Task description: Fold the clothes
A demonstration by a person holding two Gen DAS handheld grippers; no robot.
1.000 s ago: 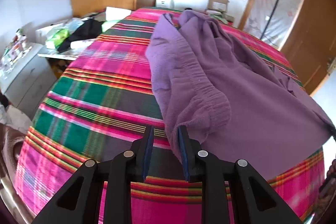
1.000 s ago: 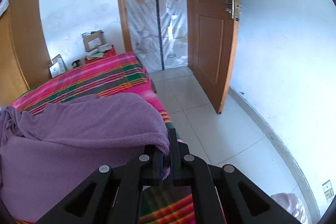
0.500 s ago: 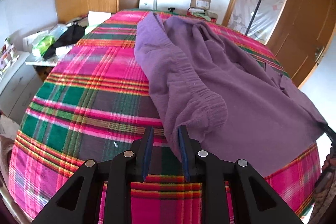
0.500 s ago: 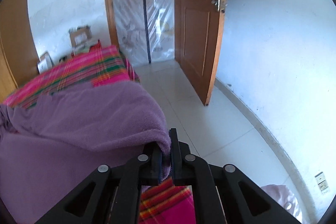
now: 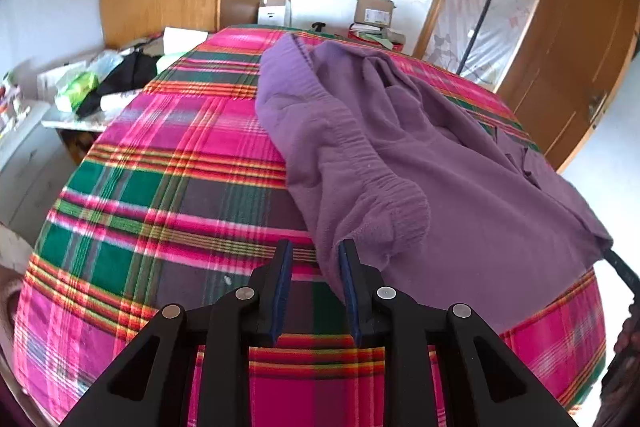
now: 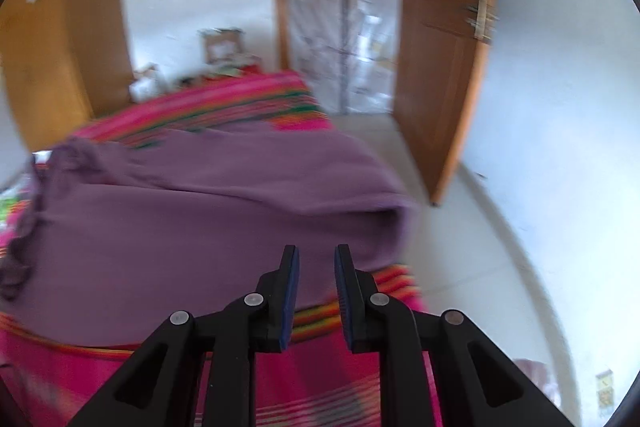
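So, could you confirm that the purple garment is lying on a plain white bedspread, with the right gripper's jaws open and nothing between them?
Not quite: the bedspread is a pink and green plaid, not plain white, as the left wrist view shows. The rest holds: the purple garment lies on it, and the right gripper has just been opening, with nothing between its jaws.

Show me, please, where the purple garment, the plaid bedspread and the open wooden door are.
purple garment (image 5: 460,187): left wrist view, middle of the fabric.
plaid bedspread (image 5: 160,187): left wrist view, bare left part.
wooden door (image 6: 440,67): right wrist view, door panel.
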